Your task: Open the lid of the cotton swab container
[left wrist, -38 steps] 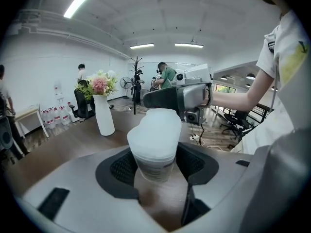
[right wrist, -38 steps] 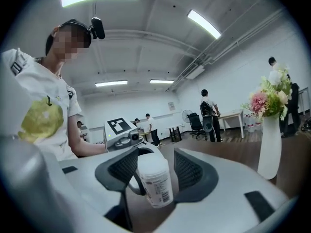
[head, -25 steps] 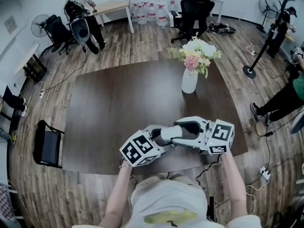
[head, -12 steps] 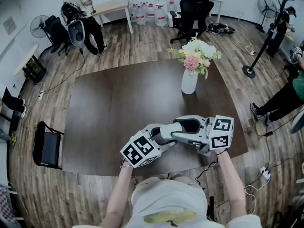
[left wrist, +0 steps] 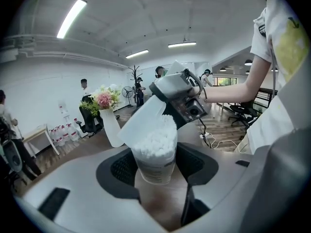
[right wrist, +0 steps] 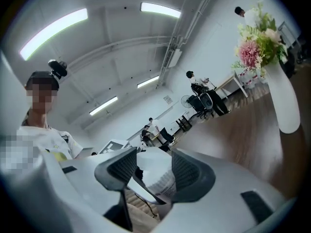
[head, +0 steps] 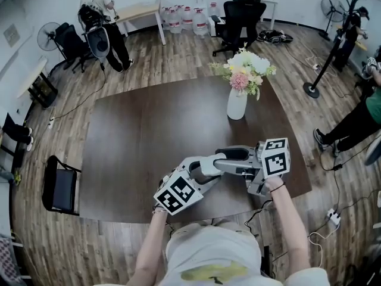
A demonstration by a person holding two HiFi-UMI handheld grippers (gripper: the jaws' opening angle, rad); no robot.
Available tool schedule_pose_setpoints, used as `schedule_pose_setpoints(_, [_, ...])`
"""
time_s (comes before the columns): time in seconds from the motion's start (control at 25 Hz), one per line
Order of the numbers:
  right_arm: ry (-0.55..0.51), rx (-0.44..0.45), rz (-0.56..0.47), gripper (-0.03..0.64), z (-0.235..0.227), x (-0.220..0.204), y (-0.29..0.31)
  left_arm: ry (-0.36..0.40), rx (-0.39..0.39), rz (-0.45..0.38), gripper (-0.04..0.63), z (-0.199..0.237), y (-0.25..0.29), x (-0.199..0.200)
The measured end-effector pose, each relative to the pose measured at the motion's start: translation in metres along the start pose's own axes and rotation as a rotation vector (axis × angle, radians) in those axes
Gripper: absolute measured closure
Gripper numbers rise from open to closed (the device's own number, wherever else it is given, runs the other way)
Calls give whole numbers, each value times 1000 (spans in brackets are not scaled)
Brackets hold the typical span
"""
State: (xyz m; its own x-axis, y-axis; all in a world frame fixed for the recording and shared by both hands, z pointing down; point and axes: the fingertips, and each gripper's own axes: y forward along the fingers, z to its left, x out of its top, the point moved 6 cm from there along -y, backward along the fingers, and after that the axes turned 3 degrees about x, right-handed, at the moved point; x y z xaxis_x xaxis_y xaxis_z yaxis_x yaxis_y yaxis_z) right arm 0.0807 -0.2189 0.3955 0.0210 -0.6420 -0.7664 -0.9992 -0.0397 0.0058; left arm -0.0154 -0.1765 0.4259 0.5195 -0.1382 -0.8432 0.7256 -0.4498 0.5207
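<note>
White cotton swabs (left wrist: pixel 156 136) fill the clear cotton swab container (left wrist: pixel 154 157) to its brim. The container sits upright between the jaws of the left gripper (left wrist: pixel 155 168), and the dark ribbed pads press on its two sides, so the jaws are gripping it. Its translucent lid (left wrist: pixel 143 120) is flipped open, tilted up and away from the swabs on one side.

The lid's raised end reaches the right gripper (right wrist: pixel 153 166), which comes in from the opposite side. In the right gripper view the white lid spans the gap between the two pads, with the labelled container just under it; these jaws are closed on the lid.

From the head view, the two grippers meet tip to tip over the near part of a dark brown table (head: pixel 137 142), close to the person's body, the container between them. Each gripper carries a cube with black and white square markers, and a bare forearm leads back from each.

Further along the table, well apart from the grippers, stands a white vase (head: pixel 237 105) of pale and pink flowers (head: pixel 245 69). Beyond the table lies a wooden floor (head: pixel 178 58), with a black office chair (head: pixel 239 14) and a row of water bottles (head: pixel 181 18) by the far wall. Other people stand or sit around the room's edges.
</note>
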Motion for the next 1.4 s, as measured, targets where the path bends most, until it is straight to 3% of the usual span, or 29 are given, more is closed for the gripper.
schedule_pose_setpoints(0.4, [123, 19, -27, 383, -11, 1, -2, 20, 26, 3, 345, 1, 7, -3])
schedule_pose_setpoints(0.52, [66, 27, -37, 383, -7, 2, -4, -15, 8, -23, 345, 0, 6, -2])
schedule_pose_setpoints(0.64, [-2, -27, -103, 380, -4, 5, -12, -65, 9, -49, 345, 2, 4, -3])
schedule_pose_setpoints(0.84, [-61, -83, -125, 375, -5, 1, -31, -180, 112, -61, 345, 19, -5, -13])
schedule_pose_setpoints(0.92, [-98, -148, -140, 443, -8, -3, -39, -226, 169, -62, 345, 26, -9, -16])
schedule_pose_setpoints(1.0, [-149, -236, -160, 553, -12, -7, -46, -261, 220, -62, 345, 31, -11, -20])
schedule_pose_setpoints(1.04, [-174, -277, -166, 571, -14, -9, -49, -273, 243, -61, 345, 32, -12, -21])
schedule_pose_setpoints(1.4, [-296, -535, -238, 595, -20, -20, -65, -336, 377, -71, 345, 38, -22, -32])
